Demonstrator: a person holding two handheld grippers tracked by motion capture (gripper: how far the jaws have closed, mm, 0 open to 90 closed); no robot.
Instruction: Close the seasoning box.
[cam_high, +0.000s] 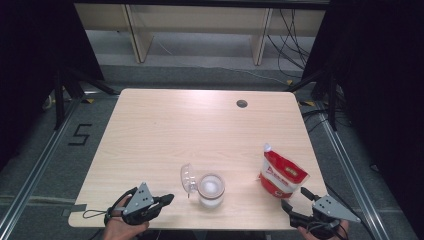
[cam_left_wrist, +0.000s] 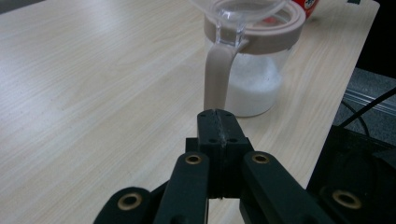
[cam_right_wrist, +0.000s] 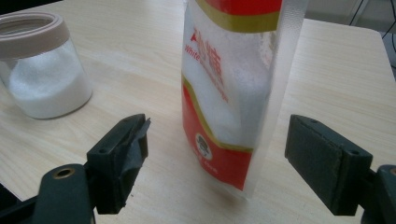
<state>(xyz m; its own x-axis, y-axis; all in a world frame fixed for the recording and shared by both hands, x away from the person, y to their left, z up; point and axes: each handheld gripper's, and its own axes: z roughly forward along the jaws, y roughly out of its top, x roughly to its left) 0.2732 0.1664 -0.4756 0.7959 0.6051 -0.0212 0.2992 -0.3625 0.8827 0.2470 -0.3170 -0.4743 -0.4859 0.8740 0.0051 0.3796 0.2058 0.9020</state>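
L gripper (cam_left_wrist: 219, 122) clenched empty, tips just short of sugar jar (cam_high: 210, 190) handle, lid flipped open — ready for pouring. R gripper (cam_right_wrist: 217, 158) jaws spread wide, straddling white sugar pouch (cam_right_wrist: 233, 84) w/o touching; pouch upright at table's (cam_high: 150, 135) front right, beside jar, prob pick-up next.

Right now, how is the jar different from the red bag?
The jar is clear, round and rigid with a beige rim; the sugar pouch is red, white and flat. The jar's hinged lid is flipped open, showing white granules from above; the sugar pouch leans tilted. Both hold white granules and sit on the table.
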